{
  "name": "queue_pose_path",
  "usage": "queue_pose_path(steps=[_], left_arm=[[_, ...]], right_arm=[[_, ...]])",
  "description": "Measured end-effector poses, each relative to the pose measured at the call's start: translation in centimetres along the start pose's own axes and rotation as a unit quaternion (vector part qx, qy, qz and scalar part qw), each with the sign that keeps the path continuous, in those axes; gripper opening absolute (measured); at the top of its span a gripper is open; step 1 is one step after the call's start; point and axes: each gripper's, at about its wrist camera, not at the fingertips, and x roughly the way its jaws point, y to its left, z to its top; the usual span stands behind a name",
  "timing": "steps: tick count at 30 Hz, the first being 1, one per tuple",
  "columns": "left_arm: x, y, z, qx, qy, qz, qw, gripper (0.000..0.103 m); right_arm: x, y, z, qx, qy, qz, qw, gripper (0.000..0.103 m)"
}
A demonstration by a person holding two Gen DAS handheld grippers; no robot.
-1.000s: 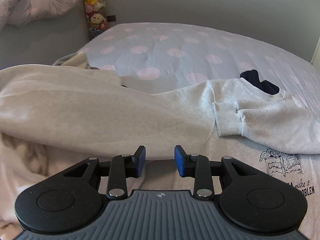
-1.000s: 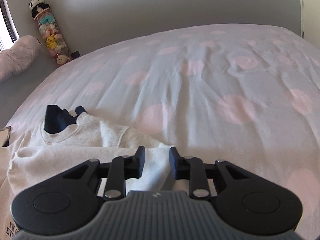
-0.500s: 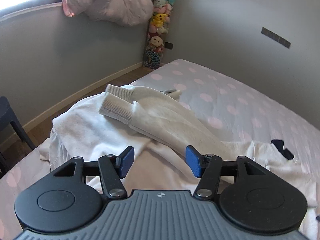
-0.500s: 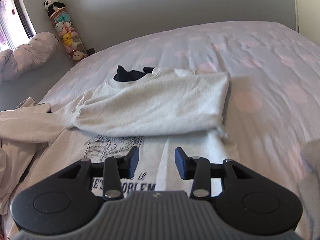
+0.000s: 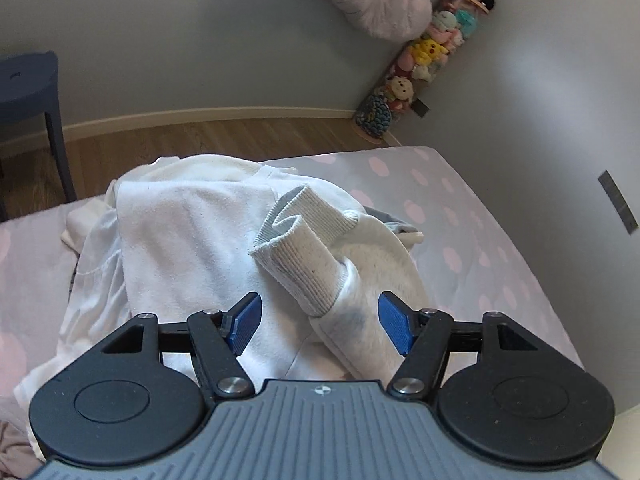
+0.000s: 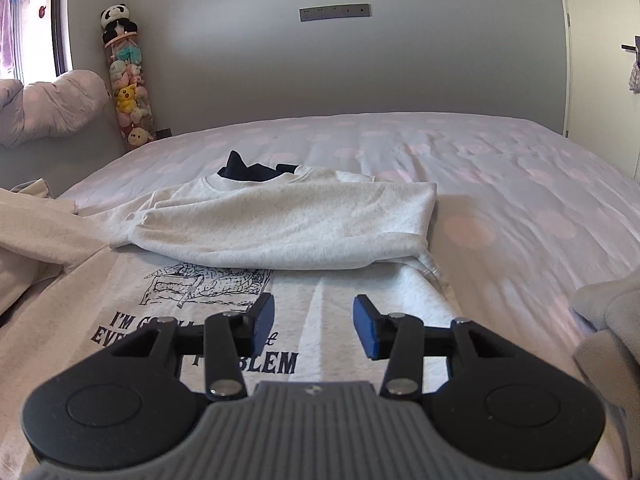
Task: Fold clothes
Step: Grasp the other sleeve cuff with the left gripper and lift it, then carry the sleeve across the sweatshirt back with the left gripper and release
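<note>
Sweatshirt [image 6: 280,220] lies folded mid-bed, bare sheet [image 6: 500,184] right and far. Its cuff [image 5: 304,264] sits between the left claw [image 5: 320,320], just opened wide; right claw [image 6: 314,326] half-open, empty.

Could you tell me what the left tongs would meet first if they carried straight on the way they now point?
Most likely the ribbed cuff of the grey sweatshirt sleeve, which lies just ahead between the open left tongs, though depth is hard to judge.
</note>
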Motion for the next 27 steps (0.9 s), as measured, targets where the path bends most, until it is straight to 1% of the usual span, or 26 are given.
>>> queue_pose_path(steps=[2, 3, 4, 5, 6, 7, 8, 9, 11, 13, 16, 18, 20, 23, 27], left_arm=[[0.9, -0.1, 0.2, -0.018, -0.006, 0.015, 0.9997, 0.062], [1.0, -0.4, 0.4, -0.016, -0.01, 0.02, 0.9996, 0.06], [1.1, -0.6, 0.5, -0.015, -0.015, 0.025, 0.9995, 0.054], [1.2, -0.9, 0.7, -0.013, -0.019, 0.029, 0.9993, 0.043], [1.3, -1.2, 0.8, -0.012, -0.023, 0.034, 0.9991, 0.038], [1.4, -1.5, 1.0, -0.009, -0.027, 0.039, 0.9988, 0.029], [1.2, -2.1, 1.1, 0.005, -0.029, 0.044, 0.9986, 0.019], [0.8, -3.0, 1.2, 0.025, -0.034, 0.052, 0.9977, 0.014], [-0.3, -5.0, 1.4, 0.06, -0.047, 0.051, 0.9958, 0.008], [-1.7, -7.5, 1.6, 0.089, -0.06, 0.037, 0.9935, 0.008], [-3.9, -11.9, 1.3, 0.131, -0.076, 0.01, 0.9884, 0.007], [-5.2, -14.9, 0.7, 0.152, -0.083, -0.013, 0.9847, 0.007], [-6.6, -18.0, -0.2, 0.171, -0.091, -0.037, 0.9803, 0.007], [-8.2, -23.2, -2.2, 0.206, -0.099, -0.076, 0.9706, 0.007], [-9.7, -29.6, -5.2, 0.251, -0.099, -0.118, 0.9555, 0.007]], right_arm=[[0.3, -0.1, 0.0, 0.004, 0.002, 0.007, 1.0, 0.048], [0.5, -0.1, 0.0, 0.005, 0.002, 0.011, 1.0, 0.048], [0.6, -0.1, 0.0, 0.006, 0.002, 0.016, 1.0, 0.048], [0.7, 0.0, 0.0, 0.004, 0.002, 0.019, 1.0, 0.048], [0.8, 0.0, 0.0, 0.003, 0.002, 0.02, 1.0, 0.048], [0.9, 0.0, 0.1, 0.002, 0.001, 0.022, 1.0, 0.049], [1.0, -0.1, 0.2, 0.005, 0.0, 0.024, 1.0, 0.049], [1.1, -0.2, 0.3, 0.007, -0.001, 0.025, 1.0, 0.049], [1.4, -0.5, 0.5, 0.014, 0.0, 0.026, 1.0, 0.05], [1.8, -0.8, 0.6, 0.016, 0.007, 0.023, 1.0, 0.05], [2.4, -1.2, 0.6, 0.014, 0.034, 0.004, 0.999, 0.05], [2.7, -1.6, 0.6, 0.016, 0.048, -0.003, 0.999, 0.05], [2.7, -1.9, 0.6, 0.012, 0.051, -0.015, 0.999, 0.05], [2.3, -2.4, 0.7, 0.003, 0.046, -0.028, 0.999, 0.05], [2.0, -3.3, 0.8, 0.012, 0.048, -0.027, 0.998, 0.05]])
